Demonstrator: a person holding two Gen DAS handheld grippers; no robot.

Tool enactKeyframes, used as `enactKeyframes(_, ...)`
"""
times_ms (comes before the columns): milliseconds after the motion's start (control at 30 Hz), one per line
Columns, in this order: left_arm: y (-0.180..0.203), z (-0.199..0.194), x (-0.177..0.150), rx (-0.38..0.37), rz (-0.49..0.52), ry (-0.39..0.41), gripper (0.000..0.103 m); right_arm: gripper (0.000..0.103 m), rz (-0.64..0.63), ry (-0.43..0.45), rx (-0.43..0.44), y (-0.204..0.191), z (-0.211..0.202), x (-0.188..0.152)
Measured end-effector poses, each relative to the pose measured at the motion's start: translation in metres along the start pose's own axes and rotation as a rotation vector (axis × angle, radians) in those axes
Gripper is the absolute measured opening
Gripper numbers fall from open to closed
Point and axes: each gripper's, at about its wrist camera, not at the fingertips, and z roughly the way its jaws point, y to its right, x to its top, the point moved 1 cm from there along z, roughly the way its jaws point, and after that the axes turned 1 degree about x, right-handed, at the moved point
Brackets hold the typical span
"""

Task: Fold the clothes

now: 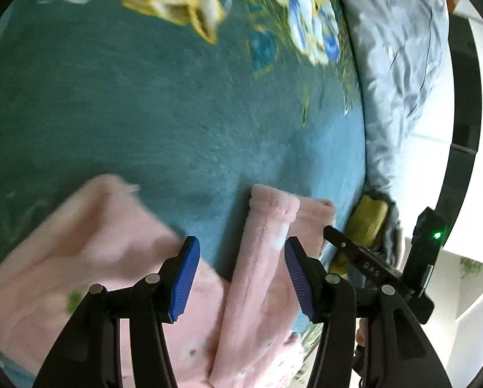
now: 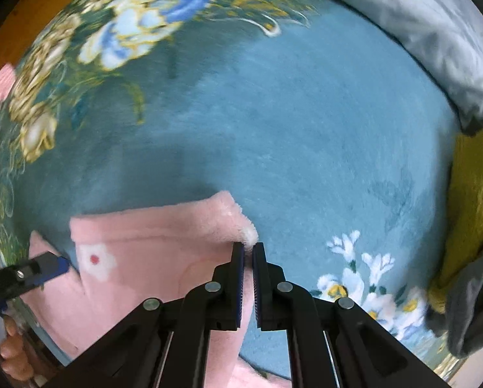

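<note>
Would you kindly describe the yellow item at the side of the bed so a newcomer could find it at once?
Start from the teal floral blanket covering the bed and follow it to the edge where the crumpled grey quilt lies. Tucked partly under that quilt is the mustard-yellow cloth. It is the only yellow fabric there, unlike the pink fleece garment the right gripper pinches.

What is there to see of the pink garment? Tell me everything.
The pink garment is fleecy, plush-looking, with a white flower bearing a red centre printed on it. It lies partly spread, partly bunched, on the teal floral blanket. The right gripper is shut on a corner, which pokes out past the fingertips. In the left wrist view a long folded strip runs up between the open left gripper's fingers, which do not pinch it.
</note>
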Motion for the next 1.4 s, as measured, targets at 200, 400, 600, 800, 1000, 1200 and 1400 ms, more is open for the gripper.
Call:
enactKeyframes(200,0.013,0.021,0.002,-0.015,0.049,-0.023,0.051,0.006,0.045,0.005,0.016,0.017,0.004,-0.002)
enactKeyframes(400,0.034,0.004,-0.011,-0.104,0.068,0.024,0.004,0.006,-0.005,0.082,0.072,0.004,-0.031,0.003)
enactKeyframes(600,0.043,-0.11,-0.063,-0.25,0.073,0.245,0.003,0.006,-0.191,0.234,0.196,-0.052,-0.106,0.015)
enactKeyframes(800,-0.039,-0.195,-0.103,-0.094,-0.069,0.376,0.003,0.006,-0.458,0.242,0.257,-0.135,-0.122,0.026)
enactKeyframes(1000,-0.094,-0.179,-0.117,-0.051,-0.245,0.343,0.002,0.006,-0.566,0.095,0.25,-0.182,-0.064,-0.003)
enactKeyframes(1200,-0.104,-0.197,-0.14,-0.056,-0.248,0.343,0.002,0.006,-0.574,0.046,0.299,-0.197,-0.07,-0.009)
enactKeyframes(1400,-0.135,-0.163,-0.115,0.049,-0.284,0.28,0.003,0.006,-0.514,-0.102,0.225,-0.207,-0.006,-0.009)
